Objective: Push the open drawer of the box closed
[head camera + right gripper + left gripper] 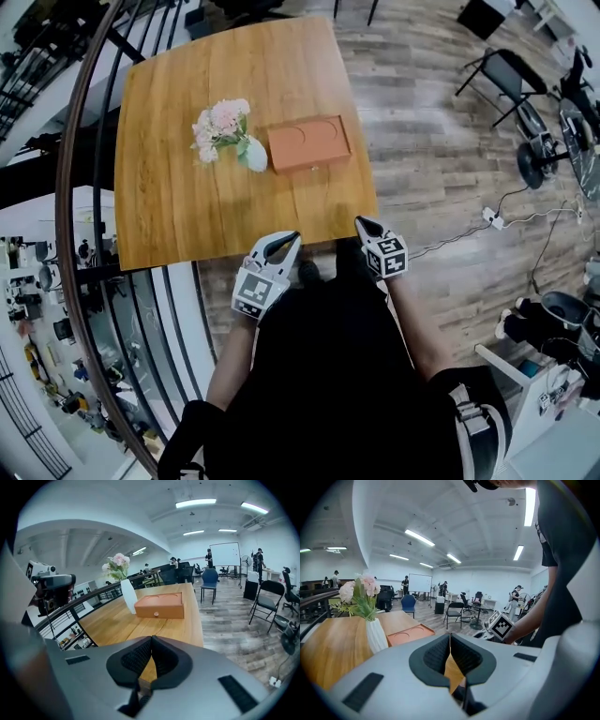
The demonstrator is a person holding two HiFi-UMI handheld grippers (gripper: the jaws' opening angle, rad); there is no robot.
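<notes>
An orange box (309, 142) with two round recesses in its lid lies on the wooden table (187, 206), right of centre. Its drawer front faces me, with a small knob (156, 614), and looks about flush with the box (159, 605). My left gripper (291, 237) and right gripper (360, 223) hover side by side over the table's near edge, well short of the box. Both are shut with nothing between the jaws. In the left gripper view the left gripper (450, 637) points past the box (410, 633). In the right gripper view the right gripper (151, 639) points at the drawer front.
A white vase of pink flowers (225, 129) stands just left of the box, close to it. A curved black railing (89, 187) runs along the table's left side. Chairs (506, 80), a fan (539, 155) and a floor cable (492, 220) are to the right.
</notes>
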